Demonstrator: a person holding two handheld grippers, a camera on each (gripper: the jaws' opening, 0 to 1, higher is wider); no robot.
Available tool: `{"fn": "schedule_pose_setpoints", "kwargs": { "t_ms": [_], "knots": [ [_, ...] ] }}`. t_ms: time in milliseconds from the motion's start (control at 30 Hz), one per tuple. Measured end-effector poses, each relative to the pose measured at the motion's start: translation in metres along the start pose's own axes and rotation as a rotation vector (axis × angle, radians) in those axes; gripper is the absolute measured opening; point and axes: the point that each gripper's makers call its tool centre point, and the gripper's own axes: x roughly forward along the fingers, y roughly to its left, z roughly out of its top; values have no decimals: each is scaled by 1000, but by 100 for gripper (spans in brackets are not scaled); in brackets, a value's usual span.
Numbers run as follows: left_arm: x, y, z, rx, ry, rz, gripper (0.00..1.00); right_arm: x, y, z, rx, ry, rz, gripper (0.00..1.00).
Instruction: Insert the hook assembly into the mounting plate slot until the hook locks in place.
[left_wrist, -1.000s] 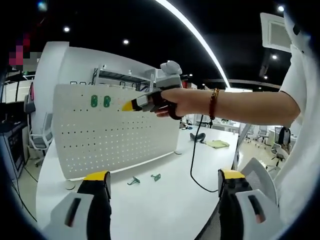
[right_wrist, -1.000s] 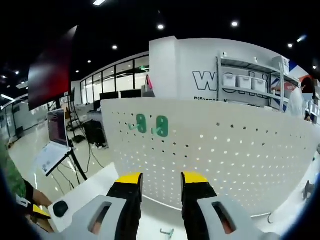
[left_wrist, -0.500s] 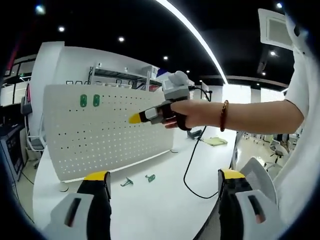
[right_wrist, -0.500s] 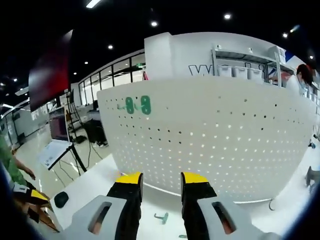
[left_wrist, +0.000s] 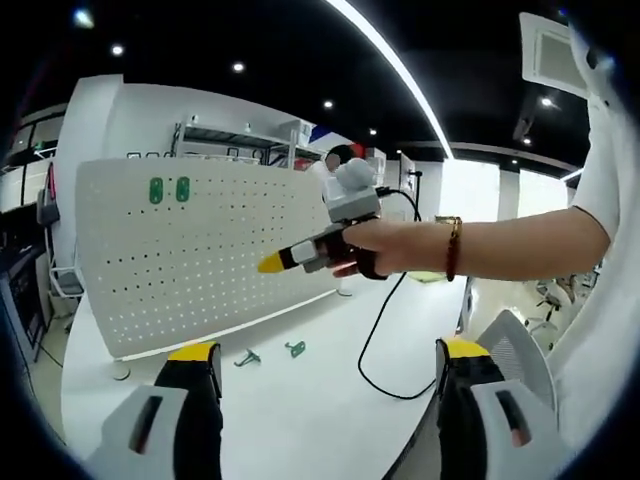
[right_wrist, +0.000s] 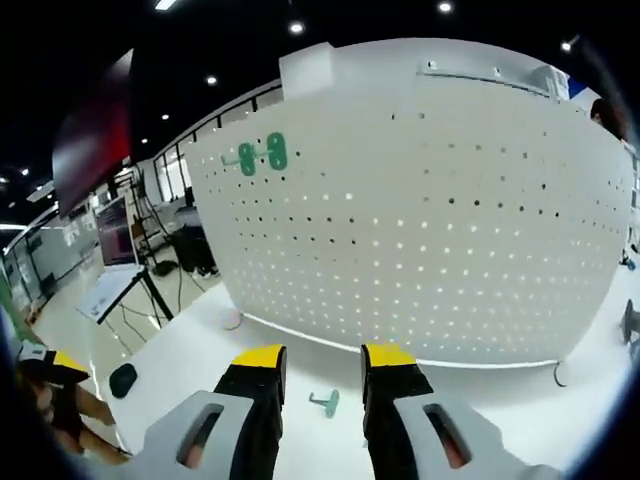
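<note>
1. Two green hooks (left_wrist: 168, 190) are already sitting side by side in the upper corner of the white pegboard mounting plate (left_wrist: 210, 250); the right gripper view is showing the same pair high on the board.
2. Two more loose hooks are lying on the worktop (left_wrist: 300, 400) just in front of the plate's base: one (left_wrist: 246, 357) and its neighbour (left_wrist: 295, 349), near each other, not touching. In the right gripper view one of them (right_wrist: 326, 402) is lying between that claw's jaws but further out, not gripped.
3. My read: task is partway, with two hooks left to pick and insert.
4. Right claw (right_wrist: 323, 372) is holding nothing, jaws parted with a narrow gap. In the left gripper view it (left_wrist: 272, 263) is hovering above the worktop, pointing at the plate.
5. Left claw (left_wrist: 325, 352) is spread wide, empty, hanging back over the worktop.
6. Room: worktop around the loose hooks is looking open; a black cable (left_wrist: 375, 340) is trailing across it beside them, a likely snag on approach. Plate is standing upright on small feet near the worktop's far edge, so pushing hard could shift it.
</note>
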Motion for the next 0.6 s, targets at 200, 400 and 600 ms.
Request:
{"fn": "schedule_pose_setpoints", "kwargs": {
  "t_ms": [200,400,600],
  "knots": [
    [0,8,0,-8,1,8,90,10,2,-16,2,42,5,30],
    [2,14,-5,-29,1,9,90,20,3,-32,0,82,11,30],
    [3,18,-9,-46,-2,15,91,29,1,-49,0,134,13,30]
  ]
}}
